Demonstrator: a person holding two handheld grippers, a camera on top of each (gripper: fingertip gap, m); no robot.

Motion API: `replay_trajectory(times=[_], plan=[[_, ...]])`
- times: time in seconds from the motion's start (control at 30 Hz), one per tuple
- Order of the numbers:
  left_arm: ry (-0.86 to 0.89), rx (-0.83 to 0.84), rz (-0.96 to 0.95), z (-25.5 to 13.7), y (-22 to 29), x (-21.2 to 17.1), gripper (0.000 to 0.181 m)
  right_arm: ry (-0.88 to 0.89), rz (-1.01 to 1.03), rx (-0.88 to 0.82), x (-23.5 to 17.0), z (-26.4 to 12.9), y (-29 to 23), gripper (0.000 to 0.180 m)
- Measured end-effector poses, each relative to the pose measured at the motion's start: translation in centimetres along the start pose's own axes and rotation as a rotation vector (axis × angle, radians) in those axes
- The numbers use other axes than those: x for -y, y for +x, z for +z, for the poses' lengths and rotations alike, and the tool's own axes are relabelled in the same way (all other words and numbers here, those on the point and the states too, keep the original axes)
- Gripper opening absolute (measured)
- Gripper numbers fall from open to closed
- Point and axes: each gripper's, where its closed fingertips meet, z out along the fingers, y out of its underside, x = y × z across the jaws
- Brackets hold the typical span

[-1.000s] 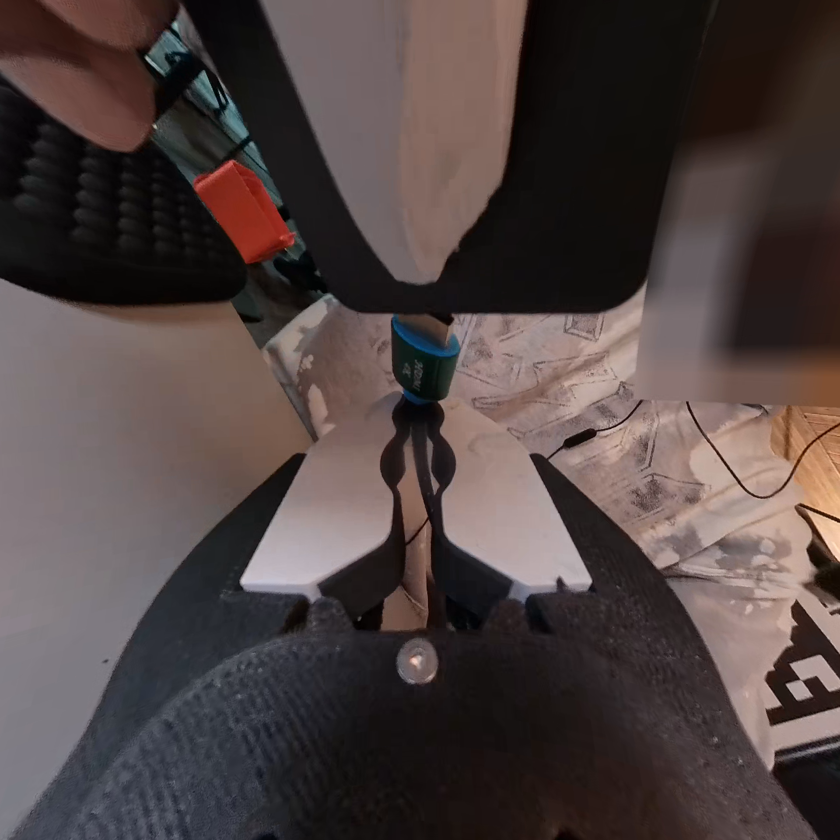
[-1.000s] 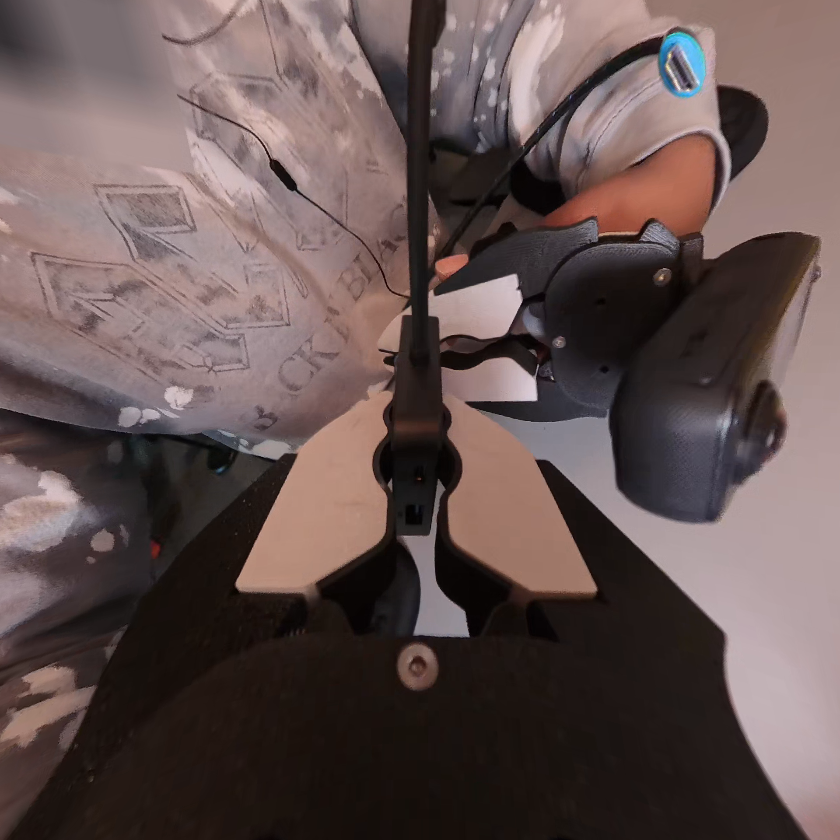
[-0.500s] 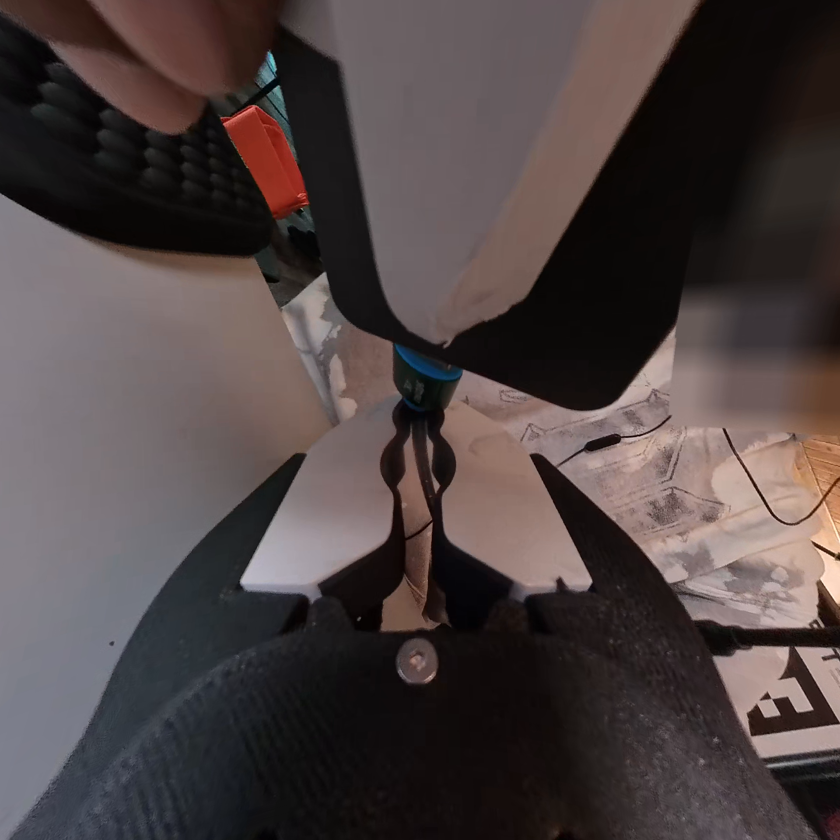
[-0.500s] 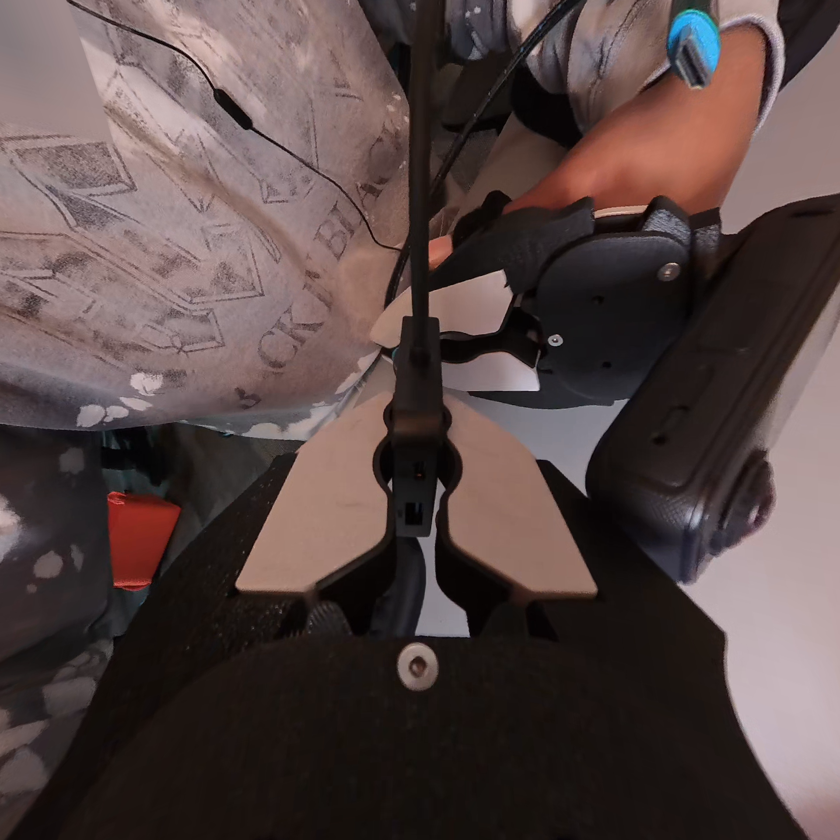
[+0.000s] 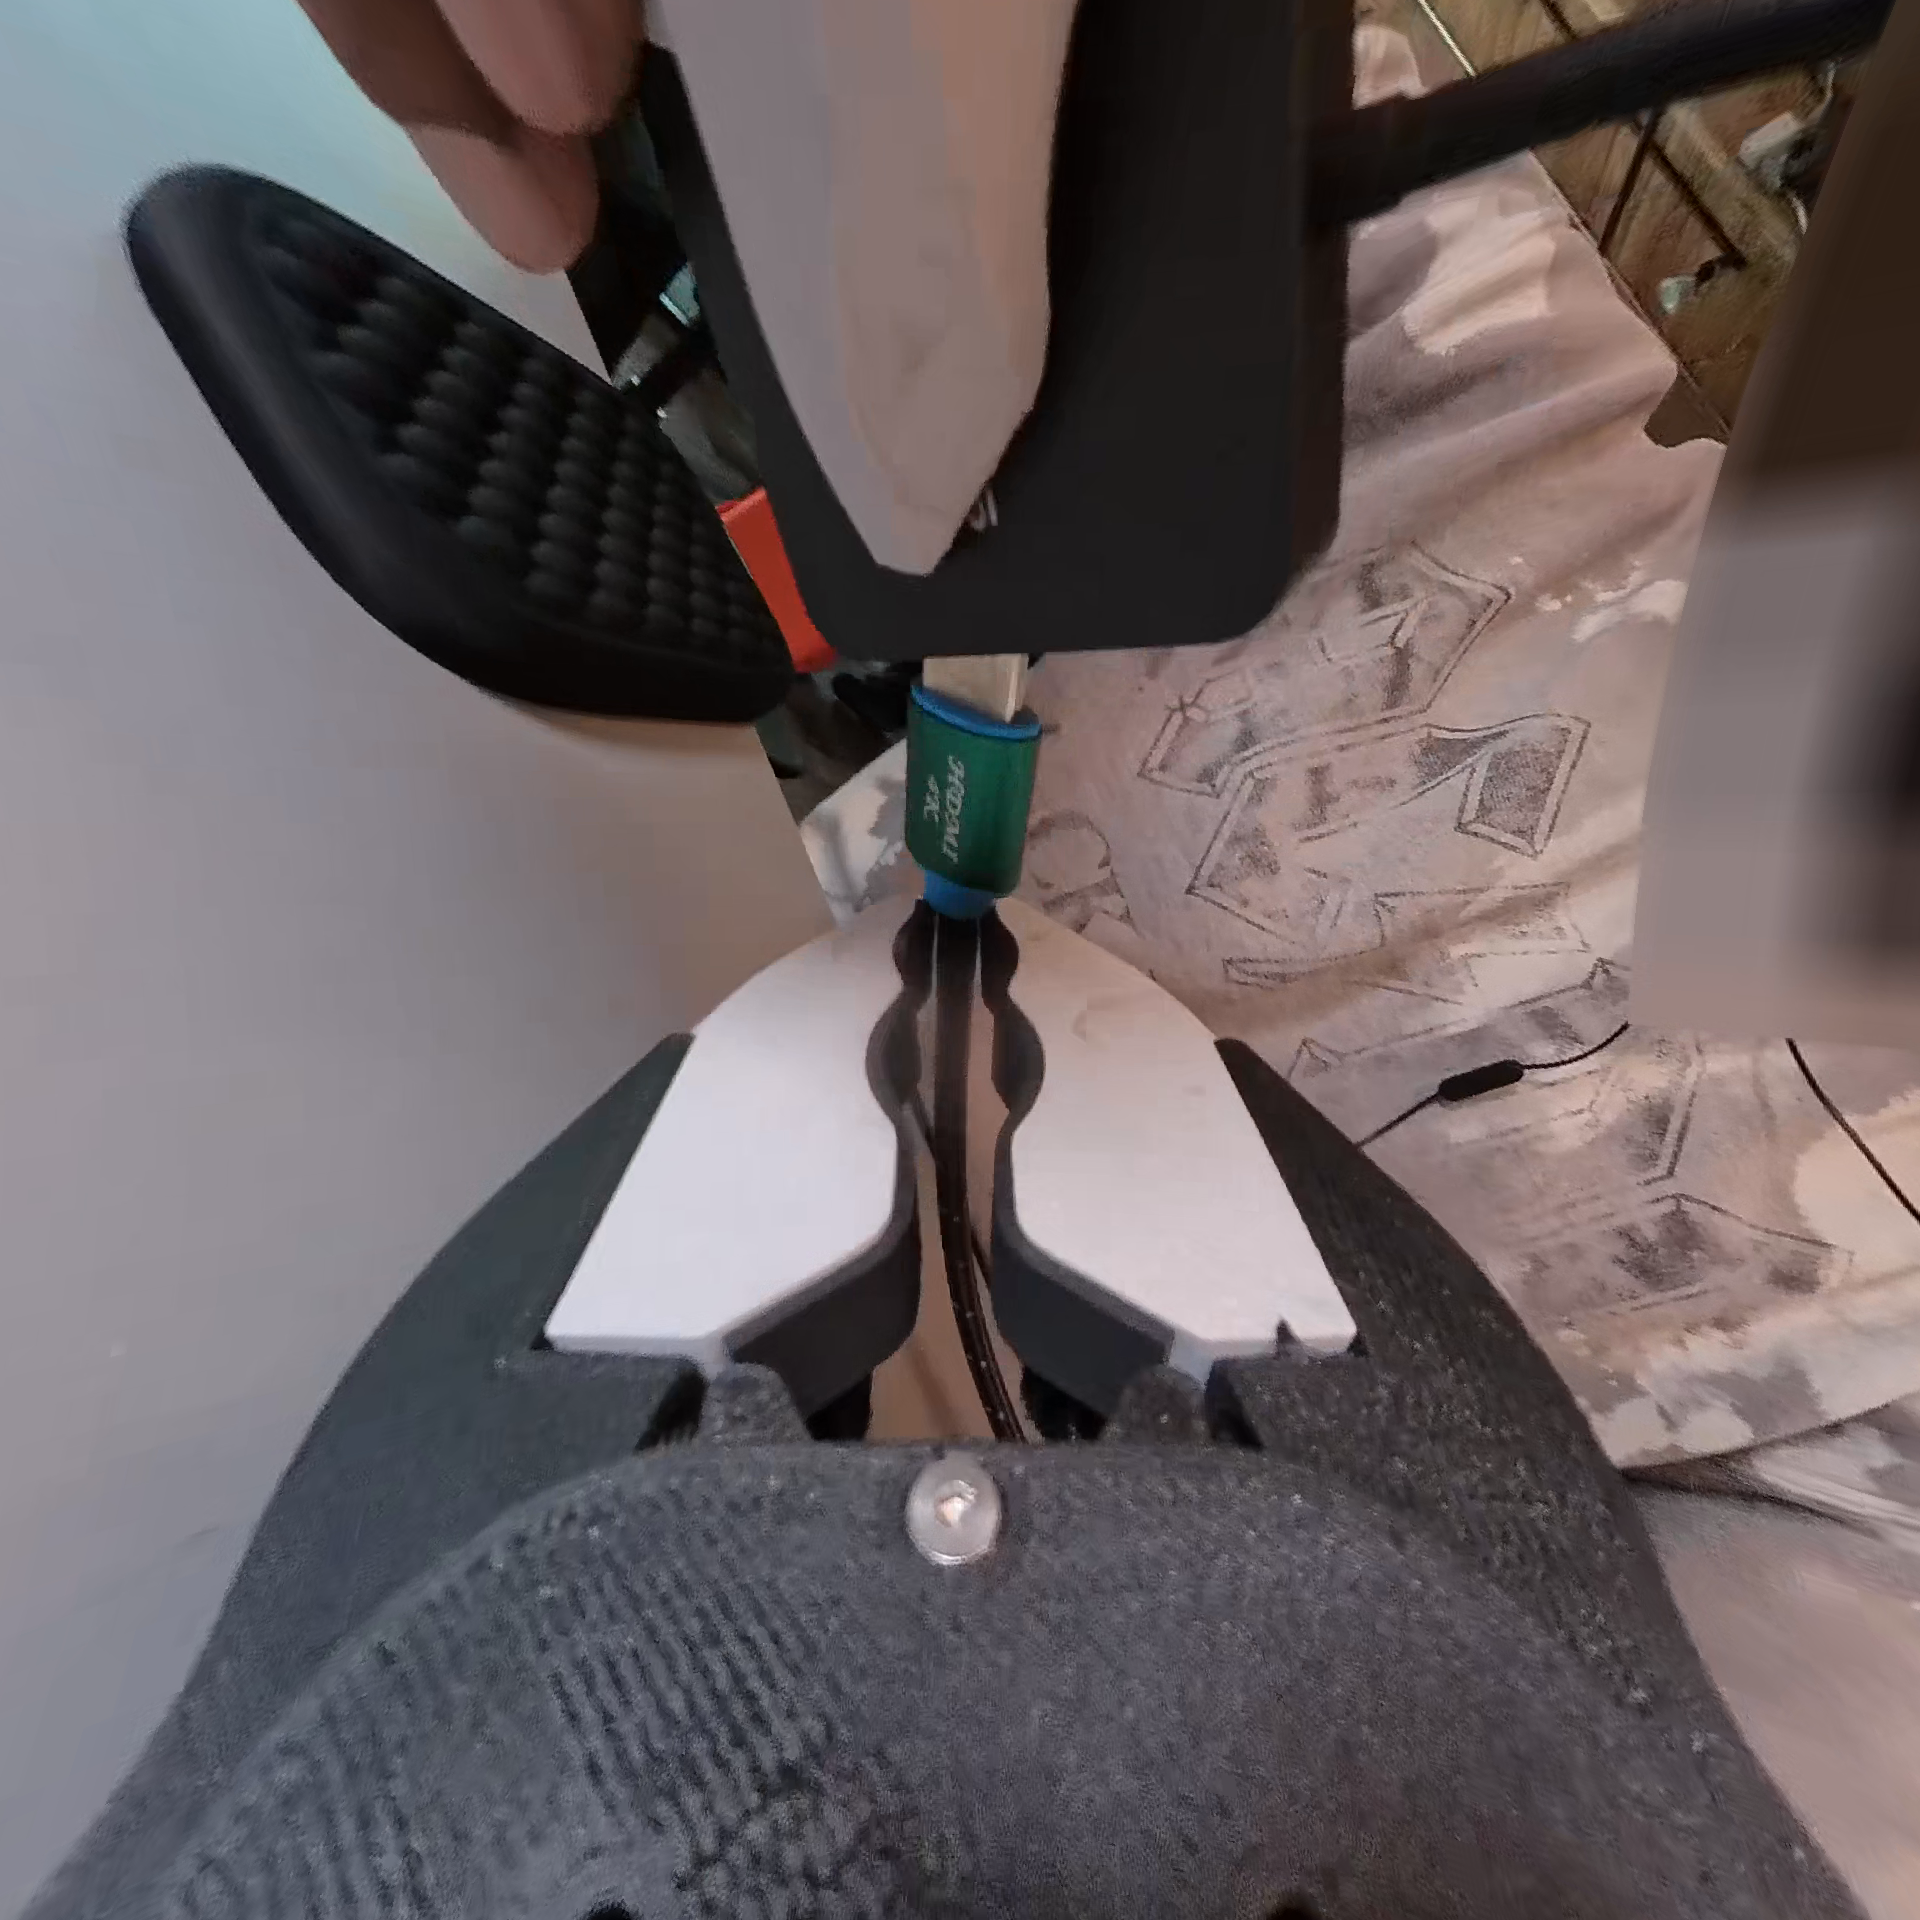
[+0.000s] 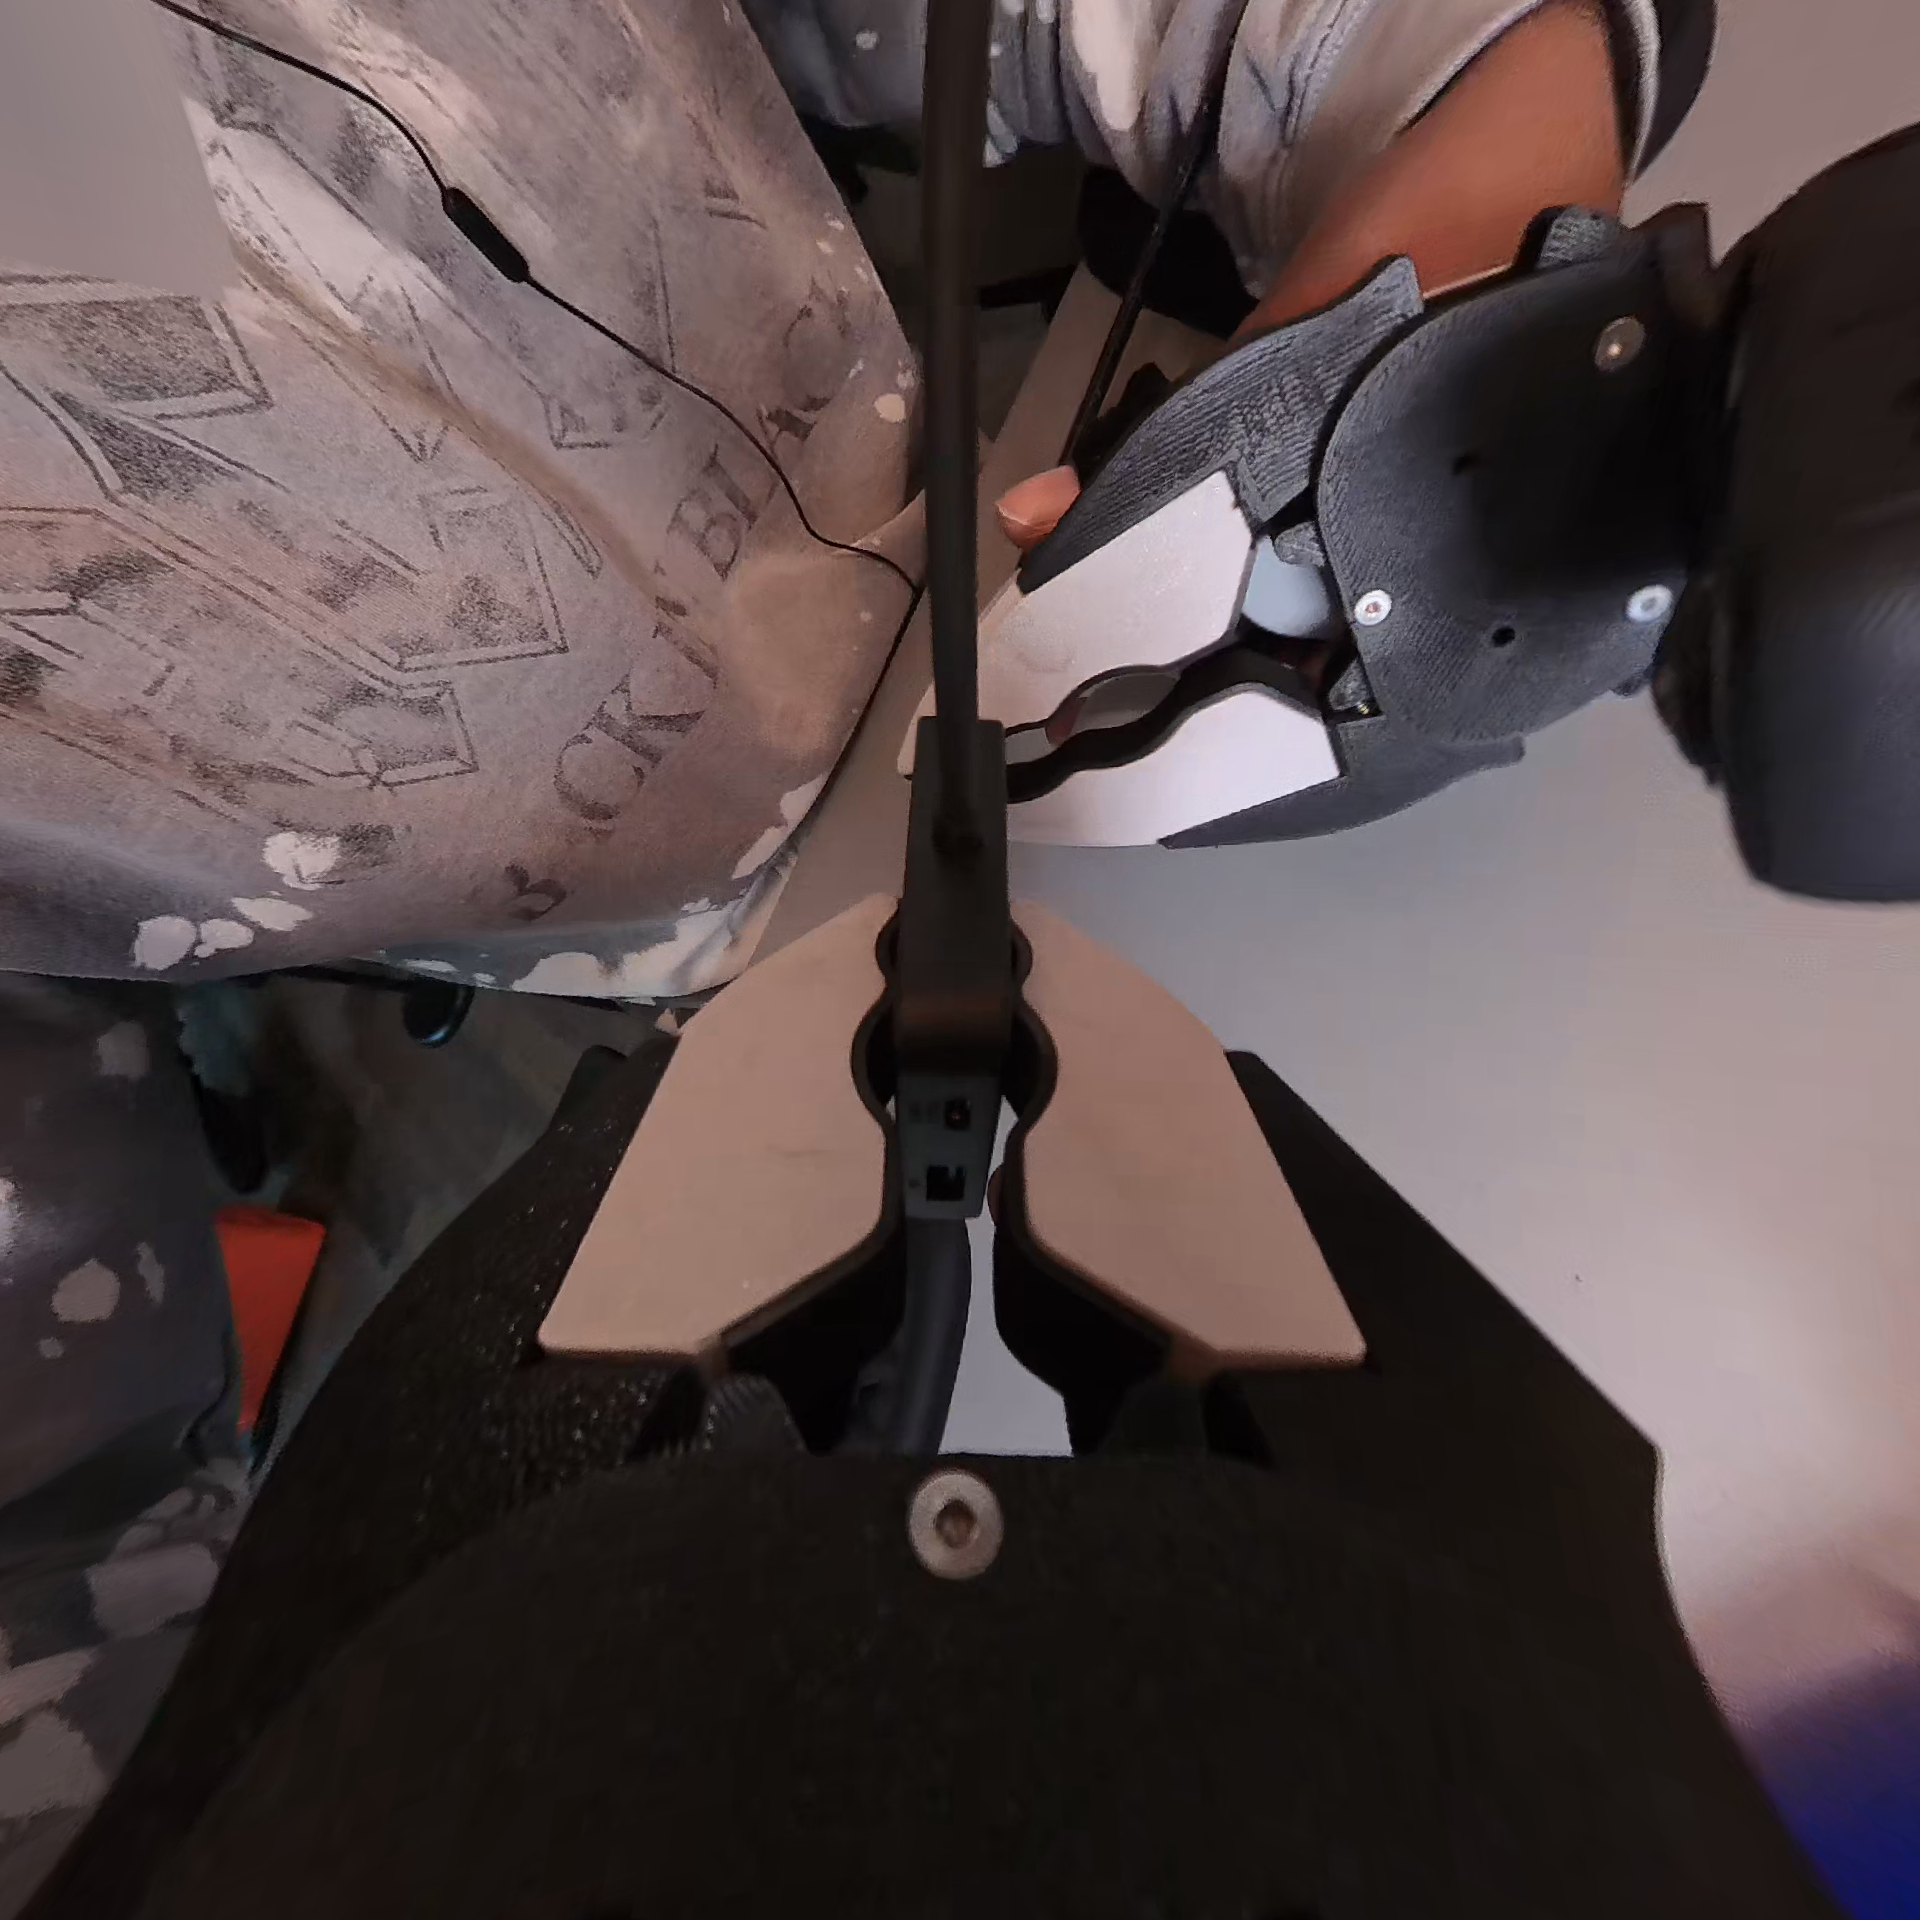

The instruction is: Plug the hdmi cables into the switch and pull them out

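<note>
My left gripper point(image 5: 951, 925) is shut on a thin black HDMI cable point(image 5: 954, 1091) just behind its green and blue plug point(image 5: 971, 800). The plug's metal tip goes up behind a finger point(image 5: 935, 260) of the right gripper, so the port is hidden. My right gripper point(image 6: 954, 925) is shut on the small black switch point(image 6: 951, 997), from whose far end a thick black cable point(image 6: 951, 416) leads up. In the right wrist view the left gripper point(image 6: 1023, 753) comes in from the right, its tips against the switch's far end.
A person's grey patterned shirt point(image 6: 416, 520) fills the background, with a thin black wire point(image 5: 1475, 1086) lying on it. A hand point(image 5: 499, 125) holds the right gripper. An orange object point(image 6: 270, 1299) sits low left. A white table point(image 6: 1455, 1039) lies below.
Half a second ago the green plug was pushed up under the right gripper's finger with its metal tip hidden. Now more of the plug and its metal tip show. Both grippers stayed shut.
</note>
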Motion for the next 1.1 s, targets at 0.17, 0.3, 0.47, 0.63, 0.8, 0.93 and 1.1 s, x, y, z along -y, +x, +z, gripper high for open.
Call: replay_trajectory(times=[0.17,0.3,0.47,0.63,0.8,0.93,1.1], plan=[[0.079,0.084,0.075,-0.5,-0.6,1.4,0.013,0.051,0.037,-0.057,-0.9,-0.8,0.5,0.014],[0.076,0.146,0.034,-0.8,-0.9,1.7,0.012,0.075,0.053,-0.084,-1.7,-0.8,1.0,0.014],[-0.037,0.136,-0.026,0.2,-1.2,0.0,0.011,0.063,0.027,-0.075,-1.5,-0.5,0.8,0.014],[-0.123,0.12,-0.041,1.1,-0.9,-0.9,0.011,-0.037,0.021,-0.032,-1.9,1.0,0.4,0.014],[-0.189,0.137,-0.059,1.2,-1.3,-1.9,0.011,-0.142,0.022,0.022,-2.4,2.7,0.1,0.014],[-0.227,0.148,-0.063,1.4,-1.5,-2.6,0.011,-0.203,0.027,0.055,-2.6,3.6,0.0,0.014],[-0.168,0.171,0.002,0.4,-1.3,-1.8,0.011,-0.139,0.044,0.03,-1.6,2.5,0.4,0.013]])
